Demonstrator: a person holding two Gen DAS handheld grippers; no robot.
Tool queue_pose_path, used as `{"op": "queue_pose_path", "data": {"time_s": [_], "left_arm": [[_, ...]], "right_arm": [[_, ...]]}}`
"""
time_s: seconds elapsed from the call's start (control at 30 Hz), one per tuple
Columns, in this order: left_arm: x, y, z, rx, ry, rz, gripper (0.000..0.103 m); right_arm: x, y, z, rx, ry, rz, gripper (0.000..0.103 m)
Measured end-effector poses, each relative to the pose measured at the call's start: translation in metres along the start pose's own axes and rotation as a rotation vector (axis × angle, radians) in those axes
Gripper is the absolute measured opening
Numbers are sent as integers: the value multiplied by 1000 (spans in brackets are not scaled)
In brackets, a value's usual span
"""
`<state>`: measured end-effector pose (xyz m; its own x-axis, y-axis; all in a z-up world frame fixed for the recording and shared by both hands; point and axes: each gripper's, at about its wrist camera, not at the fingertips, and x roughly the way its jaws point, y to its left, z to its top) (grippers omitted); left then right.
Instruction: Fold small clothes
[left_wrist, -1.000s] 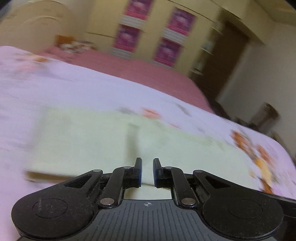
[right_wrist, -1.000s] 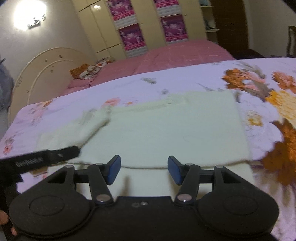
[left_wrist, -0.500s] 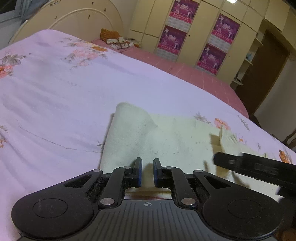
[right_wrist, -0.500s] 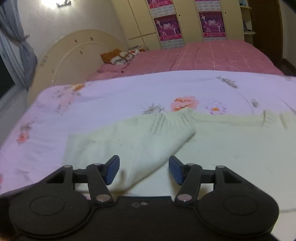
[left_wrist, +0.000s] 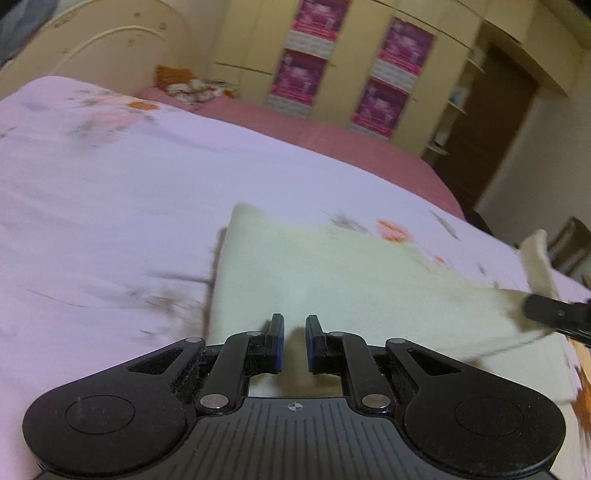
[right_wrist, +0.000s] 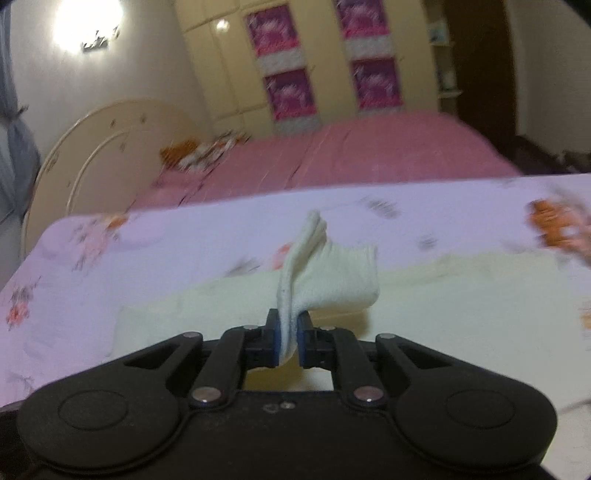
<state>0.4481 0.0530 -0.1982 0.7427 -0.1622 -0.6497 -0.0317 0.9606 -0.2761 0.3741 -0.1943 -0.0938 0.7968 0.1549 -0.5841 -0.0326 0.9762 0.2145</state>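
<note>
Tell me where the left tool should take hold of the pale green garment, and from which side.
Probably the near-left corner of the pale green garment, from the near edge: it lies flat just ahead of the left tool. The right tool already pinches the raised sleeve.

Both views motion-smeared. Pale green garment (left_wrist: 332, 280): near edge hidden behind left gripper (left_wrist: 294, 343) body at 6 o'clock. Right gripper (left_wrist: 554, 317) cut by frame edge at 3 o'clock. Wardrobe posters (right_wrist: 288, 88): print unreadable. Bedspread (left_wrist: 110, 203) flowers blurred.
</note>
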Motion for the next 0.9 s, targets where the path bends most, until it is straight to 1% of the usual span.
{"op": "queue_pose_path", "data": {"time_s": [0.1,0.13,0.23,0.3,0.33,0.4,0.47,0.53,0.6,0.63,0.67,0.73,0.83,0.9], "left_arm": [[2,-13,-6,17,3,-17,11],[3,-18,-8,31,3,-10,11],[-1,-21,-9,46,3,-4,11],[-6,-17,-8,45,2,6,11],[-6,-13,-5,47,-1,15,11],[-5,-5,-1,39,-9,39,11],[-2,2,2,23,-3,53,11],[0,6,3,11,2,61,11],[0,6,3,14,2,63,11],[0,5,2,21,0,67,11],[0,4,1,27,-3,70,11],[0,3,1,34,-4,73,11],[1,5,3,24,-6,70,11],[3,6,6,14,-9,73,11]], "right_arm": [[-16,-30,-10,0,-13,-87,9],[-15,-42,-16,15,4,-110,9],[0,-67,-36,70,83,-134,10],[3,-79,-44,113,107,-132,16],[2,-87,-45,156,107,-102,23],[-2,-99,-44,212,99,-68,30],[-7,-110,-39,247,73,-80,50],[-6,-118,-34,289,49,-89,56],[-1,-127,-31,327,49,-77,55],[2,-130,-30,343,61,-66,50],[2,-131,-30,350,73,-49,42],[-2,-129,-30,329,83,-50,30],[-11,-132,-36,324,95,-52,26],[-13,-135,-37,315,91,-52,17]]}}
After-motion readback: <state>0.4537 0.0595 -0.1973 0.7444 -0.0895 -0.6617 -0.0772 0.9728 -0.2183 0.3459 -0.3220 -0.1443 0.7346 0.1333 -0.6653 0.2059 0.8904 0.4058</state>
